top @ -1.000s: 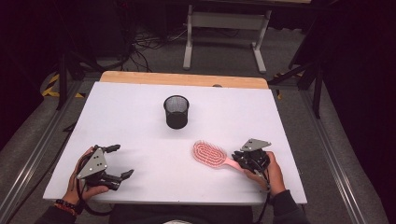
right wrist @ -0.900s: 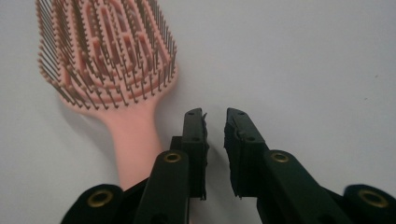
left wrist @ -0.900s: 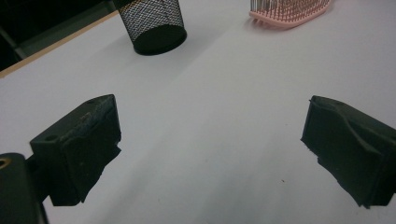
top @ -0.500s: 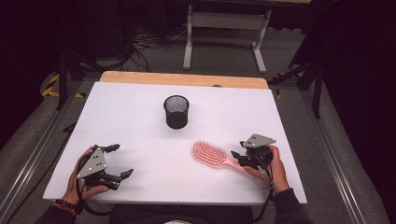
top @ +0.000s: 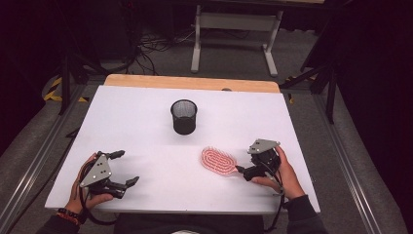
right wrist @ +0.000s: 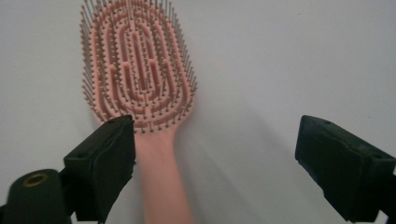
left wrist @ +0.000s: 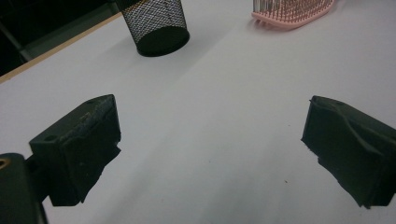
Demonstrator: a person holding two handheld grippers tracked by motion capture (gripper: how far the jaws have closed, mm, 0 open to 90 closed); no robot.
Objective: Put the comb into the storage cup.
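Observation:
A pink hairbrush (top: 219, 162) lies bristles up on the white table (top: 136, 112), right of the middle near the front. My right gripper (top: 242, 171) is at the brush's handle end, open. In the right gripper view the brush (right wrist: 135, 70) points away. Its handle runs between the wide-apart jaws of my right gripper (right wrist: 215, 158), close to the left jaw. My left gripper (top: 127, 167) rests open at the front left with nothing in it. The left gripper view looks past my left gripper (left wrist: 210, 140) to the brush (left wrist: 292, 11) far off.
A black mesh cup (top: 183, 116) stands upright behind the table's middle, also as the cup (left wrist: 156, 25) in the left gripper view. A wooden strip (top: 190, 82) borders the far edge. Beyond it a grey stand (top: 234, 29) sits on the floor.
My right gripper has shifted slightly at the brush's handle. The brush, the cup and my left gripper have stayed where they were.

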